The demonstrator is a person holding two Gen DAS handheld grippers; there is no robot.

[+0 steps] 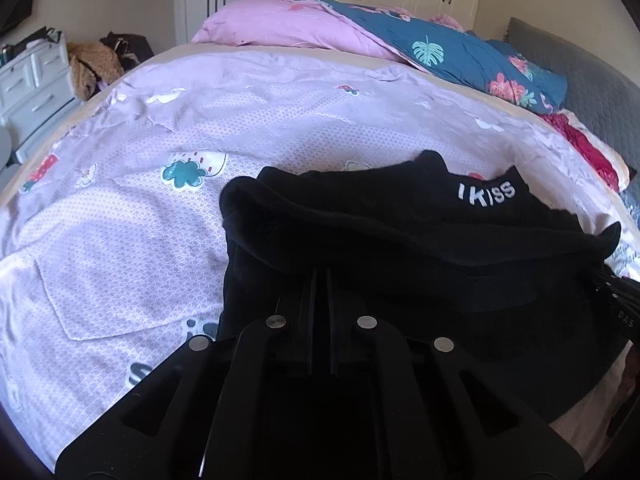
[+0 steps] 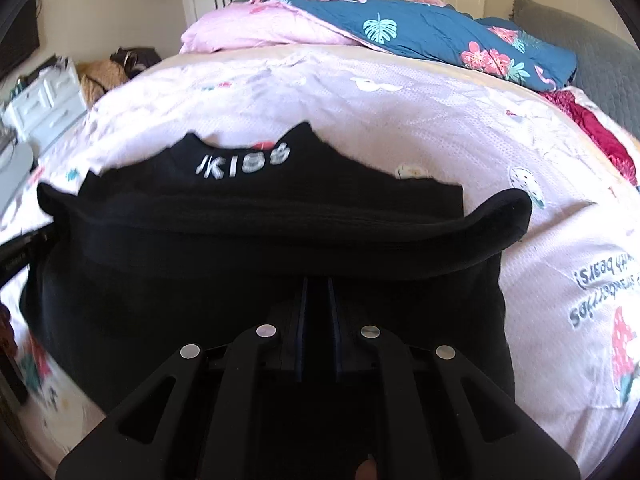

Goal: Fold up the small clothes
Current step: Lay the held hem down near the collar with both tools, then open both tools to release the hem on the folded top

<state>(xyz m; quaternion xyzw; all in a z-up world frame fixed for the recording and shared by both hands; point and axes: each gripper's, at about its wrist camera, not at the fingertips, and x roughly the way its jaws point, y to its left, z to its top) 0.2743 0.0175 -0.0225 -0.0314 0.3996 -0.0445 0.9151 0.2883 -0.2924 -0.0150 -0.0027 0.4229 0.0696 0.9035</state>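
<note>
Gripping the folded edge of a black garment (image 1: 400, 232) — both jaws closed on it — the left gripper (image 1: 320, 276) and right gripper (image 2: 319, 284) are held over the bed sheet (image 1: 120, 220).

black garment on the bed

a small black garment (image 1: 400, 240) (image 2: 260, 240) with white "kiss" lettering near its far edge is spread on the bed, its near hem lifted and folded over as a thick roll.
</note>
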